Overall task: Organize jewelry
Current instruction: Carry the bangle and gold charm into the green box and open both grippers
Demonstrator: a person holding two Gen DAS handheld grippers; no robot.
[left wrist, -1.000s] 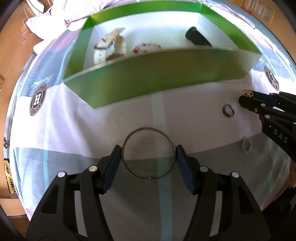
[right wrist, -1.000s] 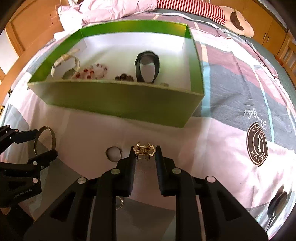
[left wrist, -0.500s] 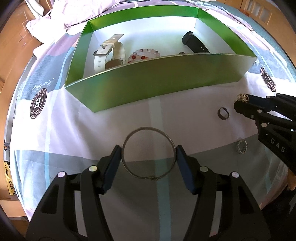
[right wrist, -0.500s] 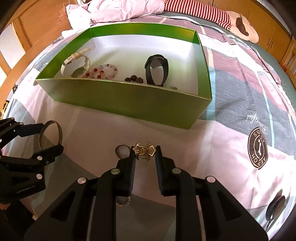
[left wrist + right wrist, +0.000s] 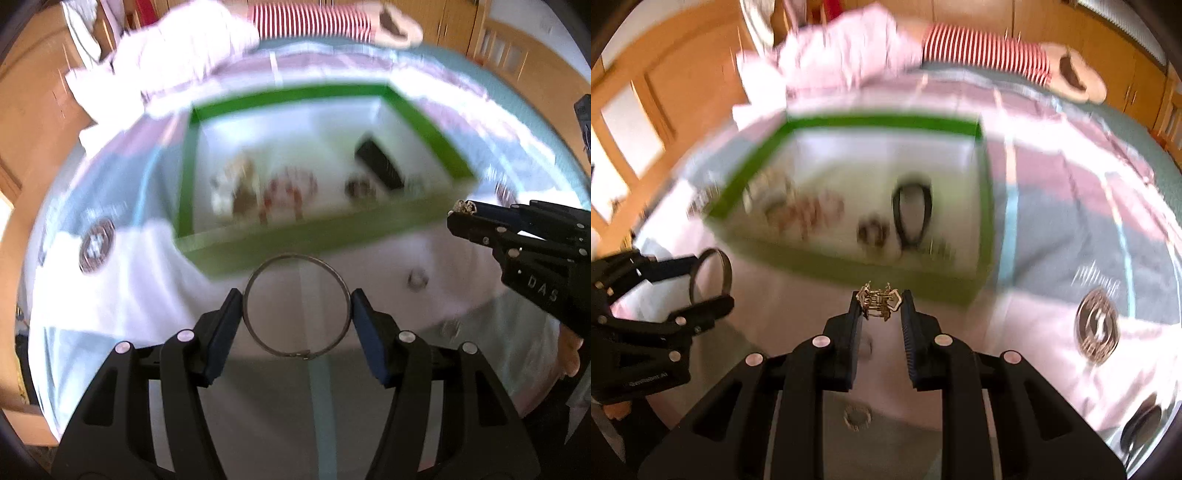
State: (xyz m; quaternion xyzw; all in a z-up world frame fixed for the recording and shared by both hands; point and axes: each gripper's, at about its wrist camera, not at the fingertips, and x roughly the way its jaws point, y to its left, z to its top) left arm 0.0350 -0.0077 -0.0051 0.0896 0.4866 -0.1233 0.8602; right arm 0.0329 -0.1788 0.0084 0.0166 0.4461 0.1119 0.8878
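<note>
My left gripper (image 5: pixel 296 306) is shut on a thin metal bangle (image 5: pixel 275 352), which spans the gap between its pads and hangs above the bedspread. My right gripper (image 5: pixel 881 301) is shut on a small gold ornament (image 5: pixel 879 301) at its fingertips. Beyond both lies the green box (image 5: pixel 288 236) with a white floor; it holds a white watch, a red-and-white bead bracelet, dark beads and a black band (image 5: pixel 911 218), all blurred. The right gripper (image 5: pixel 458 218) shows at the right of the left wrist view, the left gripper (image 5: pixel 713 280) at the left of the right wrist view.
A small ring (image 5: pixel 416 278) and a sparkly round piece (image 5: pixel 857 417) lie on the bedspread in front of the box. Rumpled pink bedding (image 5: pixel 177 62) and a red-striped cloth (image 5: pixel 986 51) lie behind the box. Wooden furniture surrounds the bed.
Both grippers have risen and tipped up with their pieces held, so the box sits lower in both views and its inside shows more fully. The background is now blurred.
</note>
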